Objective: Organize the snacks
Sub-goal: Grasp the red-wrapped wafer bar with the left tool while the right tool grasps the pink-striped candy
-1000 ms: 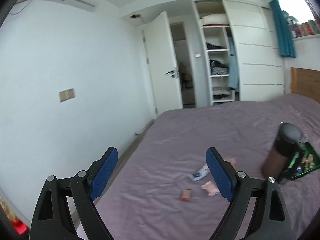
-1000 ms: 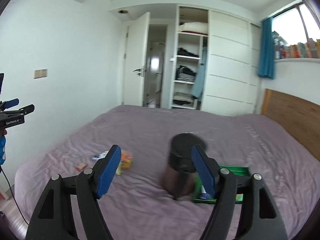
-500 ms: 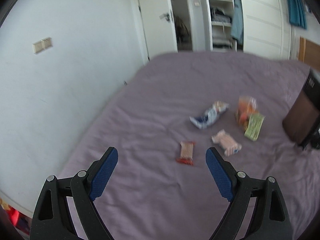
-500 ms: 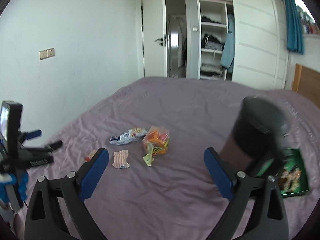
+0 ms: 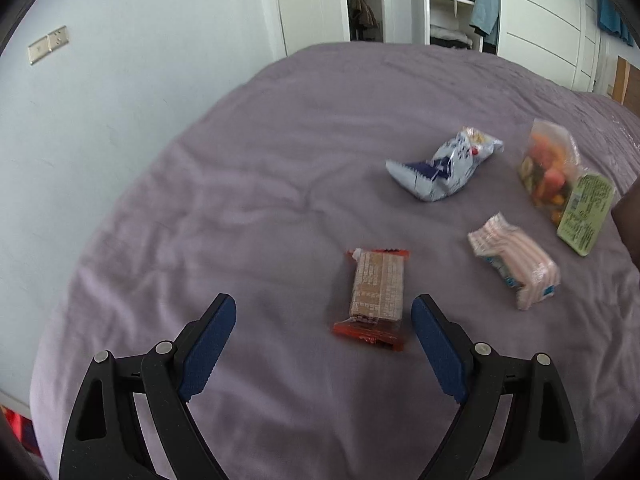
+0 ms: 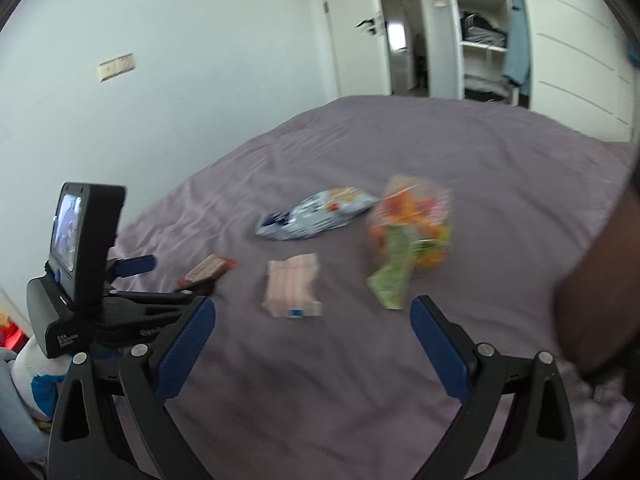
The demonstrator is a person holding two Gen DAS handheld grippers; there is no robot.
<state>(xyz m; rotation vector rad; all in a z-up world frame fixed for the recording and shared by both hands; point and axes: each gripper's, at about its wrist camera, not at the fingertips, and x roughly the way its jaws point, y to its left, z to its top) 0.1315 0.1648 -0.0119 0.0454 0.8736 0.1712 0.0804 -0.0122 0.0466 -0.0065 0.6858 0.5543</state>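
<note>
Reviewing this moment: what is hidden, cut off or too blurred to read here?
- Dark canister: right wrist view, cut by the right edge and blurred.
- Wafer pack print: left wrist view, blurred.
- Candy bag: right wrist view, smeared.
- Screen on the left gripper: too small to read.

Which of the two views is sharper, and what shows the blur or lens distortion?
Left wrist view is sharper: print on the red bar almost shows. Right wrist view is smeared: the orange bag blurs. Both bend the walls and darken the corners; daylight is soft, without glare.
</note>
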